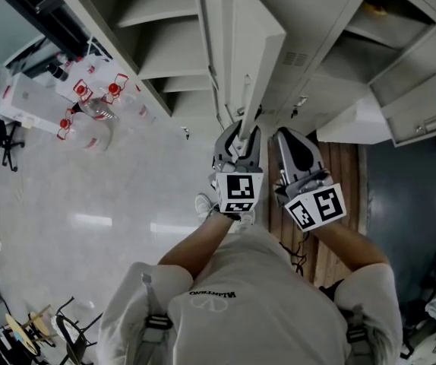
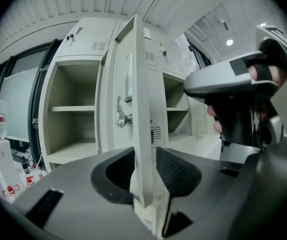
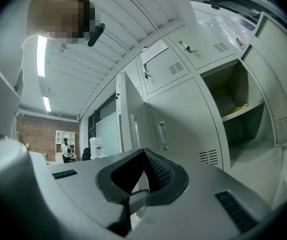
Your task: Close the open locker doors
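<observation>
Left gripper [image 2: 146, 170] spread wide, straddling the free edge of the open pale-grey metal locker door [image 2: 136, 99], pads not clamped. The door juts out from the shelved locker compartment [image 2: 73, 129]. Right gripper [image 3: 139, 183] just beside, closed tight, empty.

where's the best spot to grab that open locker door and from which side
Take the open locker door by its free vertical edge, coming straight at it edge-on. The panel is thin and stands out towards the left gripper, whose open jaws straddle that edge with one pad on each face, so closing there should give a firm pinch.
</observation>
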`<move>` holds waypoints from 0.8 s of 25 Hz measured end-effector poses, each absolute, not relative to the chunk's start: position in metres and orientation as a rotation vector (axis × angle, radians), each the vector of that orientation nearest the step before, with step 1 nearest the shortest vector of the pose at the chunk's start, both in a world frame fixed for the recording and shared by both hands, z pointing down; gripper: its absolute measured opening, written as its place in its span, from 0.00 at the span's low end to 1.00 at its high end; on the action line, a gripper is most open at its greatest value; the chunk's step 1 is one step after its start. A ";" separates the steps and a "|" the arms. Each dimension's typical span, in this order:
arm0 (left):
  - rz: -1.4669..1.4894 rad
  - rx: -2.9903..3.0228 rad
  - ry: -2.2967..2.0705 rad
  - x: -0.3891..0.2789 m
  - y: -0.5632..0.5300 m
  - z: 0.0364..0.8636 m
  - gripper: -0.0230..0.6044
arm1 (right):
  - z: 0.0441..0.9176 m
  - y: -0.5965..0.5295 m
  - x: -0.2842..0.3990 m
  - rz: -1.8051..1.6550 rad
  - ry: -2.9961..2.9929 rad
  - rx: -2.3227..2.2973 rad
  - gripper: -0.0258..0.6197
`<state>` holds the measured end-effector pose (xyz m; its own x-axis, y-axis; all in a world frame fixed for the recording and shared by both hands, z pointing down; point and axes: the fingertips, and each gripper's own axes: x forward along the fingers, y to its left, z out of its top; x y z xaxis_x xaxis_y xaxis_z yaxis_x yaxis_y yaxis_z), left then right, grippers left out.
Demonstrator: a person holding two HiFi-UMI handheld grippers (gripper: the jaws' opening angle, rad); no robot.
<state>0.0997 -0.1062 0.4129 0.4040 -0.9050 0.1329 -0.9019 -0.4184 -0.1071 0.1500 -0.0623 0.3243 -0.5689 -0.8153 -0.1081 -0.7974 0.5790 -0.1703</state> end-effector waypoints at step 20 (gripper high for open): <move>-0.231 -2.648 1.636 -0.041 -0.095 0.414 0.18 | 0.281 -0.087 -0.003 -0.053 2.825 -0.798 0.13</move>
